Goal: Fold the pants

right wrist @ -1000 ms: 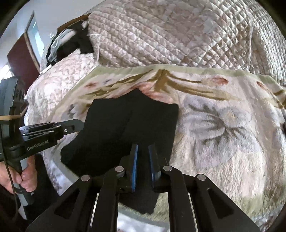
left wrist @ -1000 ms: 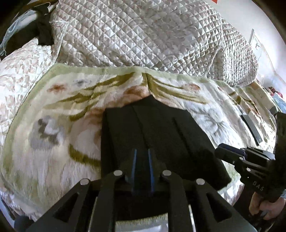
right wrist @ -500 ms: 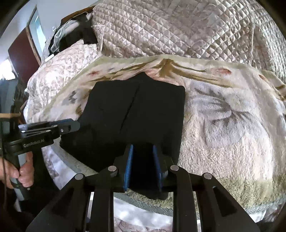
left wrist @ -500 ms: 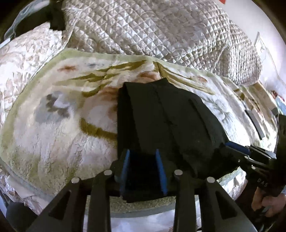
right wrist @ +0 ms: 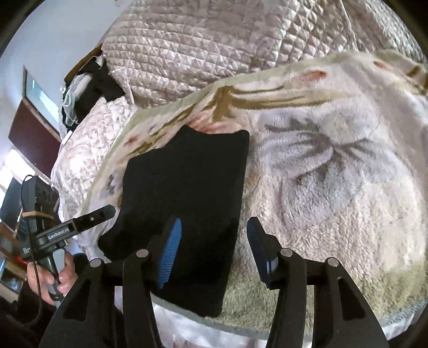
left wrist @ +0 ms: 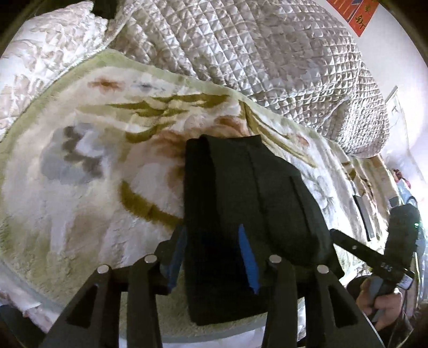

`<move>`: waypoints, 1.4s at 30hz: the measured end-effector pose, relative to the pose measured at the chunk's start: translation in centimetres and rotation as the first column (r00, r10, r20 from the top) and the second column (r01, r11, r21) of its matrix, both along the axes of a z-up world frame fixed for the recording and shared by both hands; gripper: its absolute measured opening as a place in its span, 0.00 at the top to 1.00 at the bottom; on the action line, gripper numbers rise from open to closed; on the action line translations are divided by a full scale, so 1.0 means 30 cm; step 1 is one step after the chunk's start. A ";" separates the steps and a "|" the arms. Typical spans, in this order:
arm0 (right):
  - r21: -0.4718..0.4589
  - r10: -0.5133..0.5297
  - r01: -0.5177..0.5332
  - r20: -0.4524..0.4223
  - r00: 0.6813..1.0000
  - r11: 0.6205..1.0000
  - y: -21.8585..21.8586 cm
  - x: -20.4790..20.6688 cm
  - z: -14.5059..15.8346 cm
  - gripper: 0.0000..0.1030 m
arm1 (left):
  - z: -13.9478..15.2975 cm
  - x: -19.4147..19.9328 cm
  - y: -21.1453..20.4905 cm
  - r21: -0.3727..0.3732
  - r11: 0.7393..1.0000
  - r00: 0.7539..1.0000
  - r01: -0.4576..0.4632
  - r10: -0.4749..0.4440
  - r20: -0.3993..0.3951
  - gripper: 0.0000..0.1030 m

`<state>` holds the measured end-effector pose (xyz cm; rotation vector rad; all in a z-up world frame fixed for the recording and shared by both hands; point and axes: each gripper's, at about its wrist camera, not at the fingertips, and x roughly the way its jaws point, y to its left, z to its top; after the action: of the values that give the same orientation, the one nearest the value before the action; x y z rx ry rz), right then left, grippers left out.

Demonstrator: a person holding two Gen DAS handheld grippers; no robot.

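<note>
We see the black pants [left wrist: 240,192] folded into a compact rectangle on the fluffy floral blanket [left wrist: 80,187], the near end reaching the blanket's front edge. From the left wrist camera, the left gripper [left wrist: 214,254] has its jaws spread wide, with the near left corner of the pants lying between the blue pads [left wrist: 247,257] but not pinched. This view alone shows the seams and layered folds running along the top of the fabric, a red poster [left wrist: 358,13] high on the wall, and a dark flat object [left wrist: 365,214] lying farther along the bed. It also catches the right gripper's body and the hand [left wrist: 379,302] holding it at the right edge. The right wrist camera shows the right gripper [right wrist: 214,246] with its jaws wide apart too, one finger over the near right corner of the pants [right wrist: 187,187] and the other over bare blanket [right wrist: 334,174]. Only here do we see the other hand [right wrist: 50,281] holding the left gripper's handle, a heap of dark clothes [right wrist: 88,88] at the far corner, and a dark wooden door [right wrist: 32,128]. Behind the blanket in both views lies a quilted bedspread [left wrist: 254,53].
</note>
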<state>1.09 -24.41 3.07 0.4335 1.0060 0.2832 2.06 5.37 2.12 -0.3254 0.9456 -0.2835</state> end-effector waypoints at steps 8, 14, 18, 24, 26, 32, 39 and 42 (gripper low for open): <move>0.057 0.015 -0.013 -0.028 1.000 0.998 -0.006 0.050 -0.043 0.50 | -0.049 0.057 0.003 -0.033 0.999 1.000 0.012 -0.013 -0.021 0.45; 0.087 0.028 -0.025 -0.028 0.999 0.996 0.009 0.098 -0.068 0.50 | -0.067 0.088 -0.004 -0.064 0.998 1.000 0.023 -0.023 -0.002 0.39; 0.101 0.020 -0.017 -0.029 0.999 0.995 0.010 0.101 -0.073 0.50 | -0.064 0.073 -0.016 -0.065 0.998 1.000 0.025 -0.025 0.002 0.39; 0.108 0.028 -0.024 -0.035 0.999 0.994 0.011 0.059 -0.067 0.65 | -0.064 0.050 -0.017 -0.055 0.998 1.000 0.026 -0.025 0.007 0.45; 0.112 0.019 -0.015 -0.037 0.999 0.994 0.009 0.059 -0.076 0.69 | -0.065 0.053 -0.022 -0.042 0.999 1.000 0.023 -0.023 0.007 0.50; 0.087 0.013 -0.010 -0.032 0.999 0.996 0.032 0.070 -0.044 0.83 | -0.013 0.039 -0.039 -0.001 1.000 1.000 0.019 -0.019 0.024 0.71; 0.090 0.018 -0.020 0.020 1.000 0.996 0.057 0.037 0.044 0.84 | 0.066 0.013 -0.050 -0.010 0.999 0.997 0.034 -0.033 0.064 0.79; 0.082 0.038 -0.041 0.045 0.998 0.996 0.078 0.022 0.085 0.84 | 0.094 -0.002 -0.054 -0.007 0.999 0.996 0.039 -0.038 0.084 0.79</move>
<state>1.75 -22.07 5.61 0.4807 0.9637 0.3693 1.99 3.77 4.93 -0.3016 0.8690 -0.3340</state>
